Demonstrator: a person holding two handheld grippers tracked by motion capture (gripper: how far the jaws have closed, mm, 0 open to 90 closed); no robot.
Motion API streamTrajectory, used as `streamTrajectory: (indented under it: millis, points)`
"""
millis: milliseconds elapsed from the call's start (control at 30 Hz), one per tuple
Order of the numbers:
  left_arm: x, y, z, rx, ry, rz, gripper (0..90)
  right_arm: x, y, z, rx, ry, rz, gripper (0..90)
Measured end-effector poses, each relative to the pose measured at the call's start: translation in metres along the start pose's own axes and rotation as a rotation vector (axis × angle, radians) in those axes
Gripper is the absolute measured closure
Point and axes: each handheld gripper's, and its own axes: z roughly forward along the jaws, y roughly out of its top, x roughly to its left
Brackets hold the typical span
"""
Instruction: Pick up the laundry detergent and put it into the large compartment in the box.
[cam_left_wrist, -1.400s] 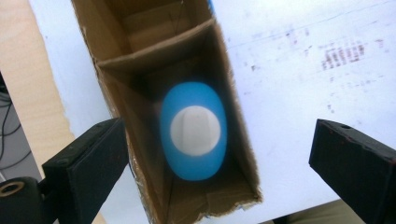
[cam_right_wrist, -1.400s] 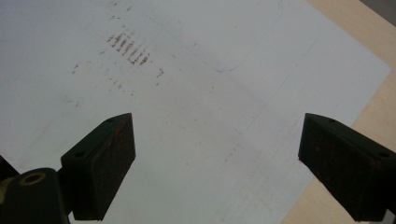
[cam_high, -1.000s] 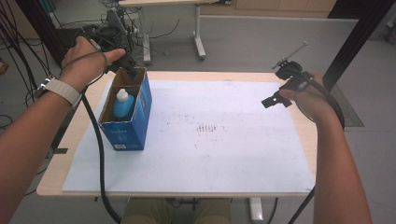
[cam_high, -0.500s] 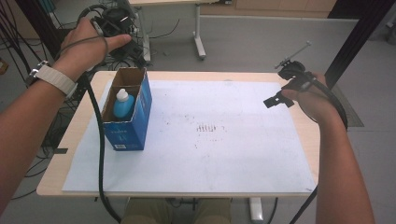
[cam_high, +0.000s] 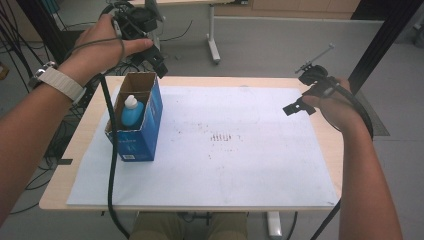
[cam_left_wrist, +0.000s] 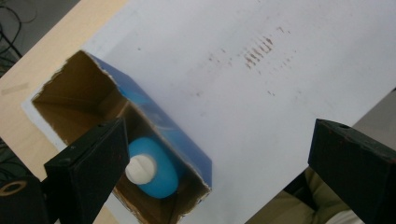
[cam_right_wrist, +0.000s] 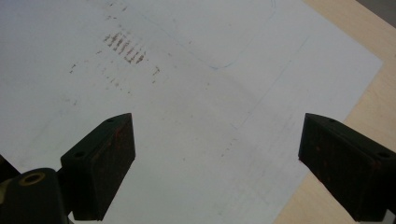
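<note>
The blue bottle (cam_high: 132, 111) was seen standing upright in the near compartment of the open blue box (cam_high: 147, 132), at the left of the white sheet (cam_high: 240, 165). The left gripper (cam_high: 156, 59) was held above the box's far end, its jaws spread wide and empty, with the bottle's white cap (cam_left_wrist: 141, 169) below and nearer. The long axis of the bottle was vertical. The right gripper (cam_high: 300, 106), likewise released, was held well apart at the right edge.

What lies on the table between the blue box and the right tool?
In the high view, between the blue box and the right tool lies bare white paper, marked with brownish smudges.
</note>
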Motion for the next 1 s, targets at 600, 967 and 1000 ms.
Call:
streamTrajectory:
  millis: [600, 967, 1000]
  points:
    - [-0.03, 0.022, 0.024, 0.065, -0.068, 0.227, 6.2, -0.001, -0.002, 0.002, -0.002, 0.006, 0.005, 10.8]
    - [-0.049, 0.027, 0.038, 0.067, -0.095, 0.323, 6.4, -0.002, -0.002, 0.002, -0.005, 0.004, 0.007, 10.6]
    - [-0.05, 0.028, 0.04, 0.069, -0.104, 0.329, 6.3, -0.001, -0.002, 0.002, -0.005, 0.004, 0.008, 10.6]
